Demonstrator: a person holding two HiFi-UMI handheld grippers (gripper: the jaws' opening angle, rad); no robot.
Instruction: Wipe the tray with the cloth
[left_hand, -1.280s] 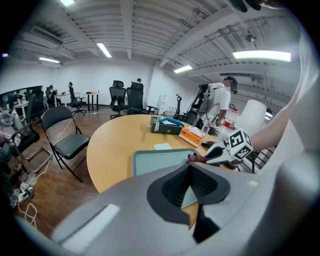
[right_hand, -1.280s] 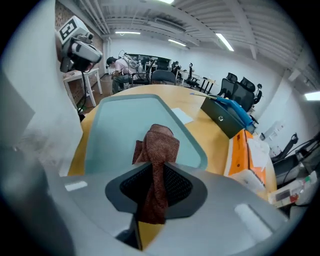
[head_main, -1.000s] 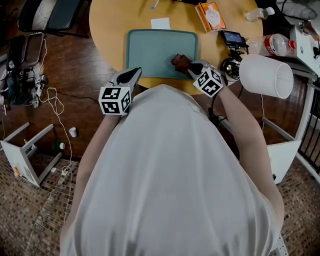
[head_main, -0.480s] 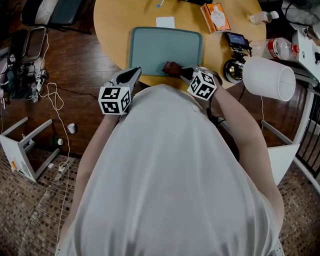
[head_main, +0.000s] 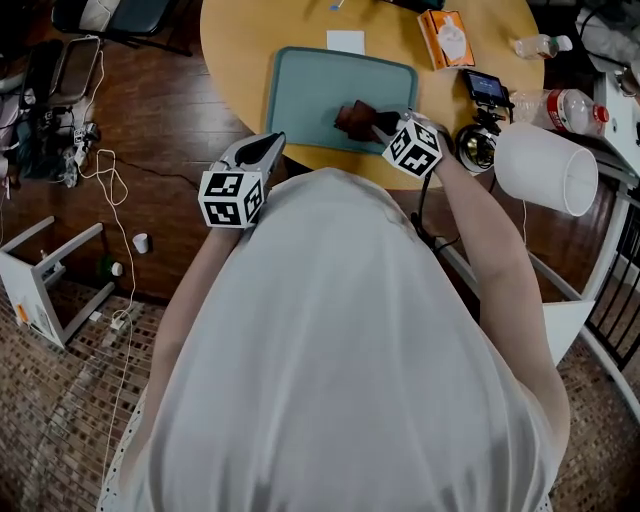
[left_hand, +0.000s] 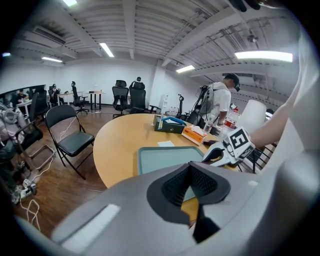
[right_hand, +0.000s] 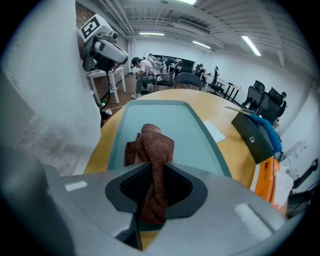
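The cloth has been sliding left from the tray's near right corner toward its middle. On the round tabletop, the tray is lying with its long axis left to right, most of it spreading left of and beyond the cloth. The right gripper, the nearer one, is clamping the cloth, forearm reaching forward. The left gripper is hanging at the tabletop's edge, jaws together, empty.

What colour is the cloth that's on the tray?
Reddish brown, with a speckled, knitted look. The cloth shows best in the right gripper view.
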